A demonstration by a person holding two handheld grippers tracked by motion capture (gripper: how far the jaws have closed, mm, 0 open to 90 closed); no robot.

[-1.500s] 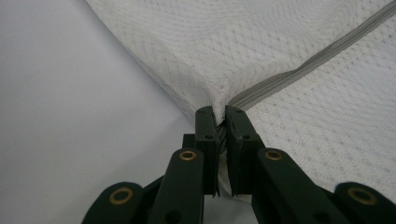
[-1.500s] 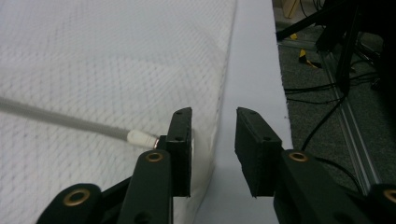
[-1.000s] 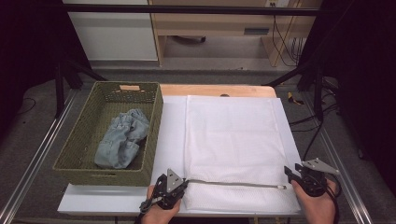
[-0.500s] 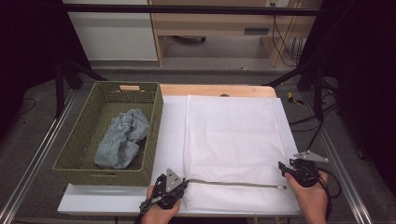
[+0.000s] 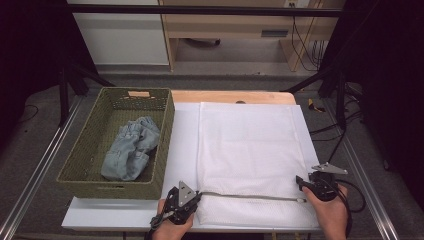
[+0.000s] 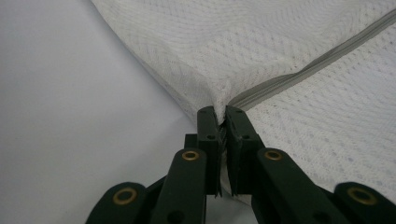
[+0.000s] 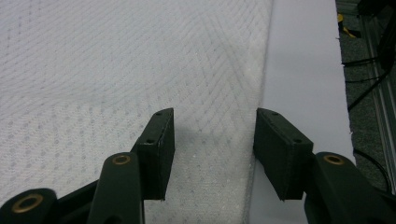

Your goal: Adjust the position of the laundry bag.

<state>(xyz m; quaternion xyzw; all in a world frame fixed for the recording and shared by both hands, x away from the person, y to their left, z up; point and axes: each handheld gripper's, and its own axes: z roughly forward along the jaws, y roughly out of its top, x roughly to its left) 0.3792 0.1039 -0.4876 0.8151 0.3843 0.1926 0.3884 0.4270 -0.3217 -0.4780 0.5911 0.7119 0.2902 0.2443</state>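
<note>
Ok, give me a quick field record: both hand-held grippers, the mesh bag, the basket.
left hand-held gripper: shut on the mesh bag at the zipper's left end
right hand-held gripper: jaws apart, just been opening, over the bag's right edge, gripping nothing
mesh bag: white, flat on the white sheet
basket: woven green, left of the bag, holds crumpled jeans
</note>
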